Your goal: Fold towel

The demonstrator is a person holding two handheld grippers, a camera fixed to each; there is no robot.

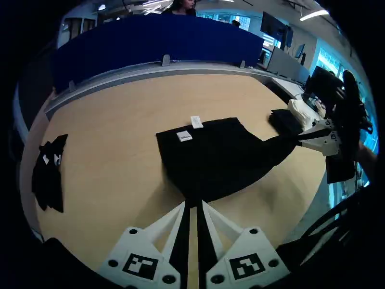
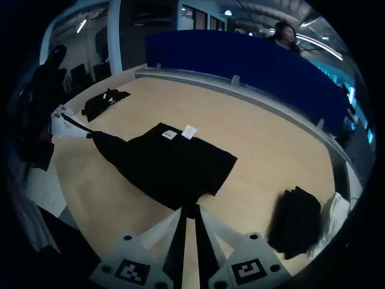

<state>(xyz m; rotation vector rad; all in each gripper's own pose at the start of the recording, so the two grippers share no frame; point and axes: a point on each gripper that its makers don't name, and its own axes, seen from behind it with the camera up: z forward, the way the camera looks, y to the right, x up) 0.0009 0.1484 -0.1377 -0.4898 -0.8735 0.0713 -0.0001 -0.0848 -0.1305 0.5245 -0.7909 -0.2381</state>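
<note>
A black towel (image 1: 216, 154) with two white tags (image 1: 184, 136) lies partly on the wooden table (image 1: 120, 120), its near edge lifted. In the left gripper view my left gripper (image 1: 192, 204) is shut on one near corner. Off to the right, the right gripper (image 1: 299, 139) pinches the other corner, pulling it into a point. In the right gripper view the towel (image 2: 168, 164) spreads ahead. My right gripper (image 2: 190, 211) is shut on its corner, and the left gripper (image 2: 89, 134) holds the stretched corner at the left.
A crumpled black cloth (image 1: 48, 173) lies at the table's left end. A dark folded stack (image 1: 285, 121) and white cloth (image 1: 304, 113) sit at the right end. A blue divider (image 1: 159, 41) backs the table, with a person behind it.
</note>
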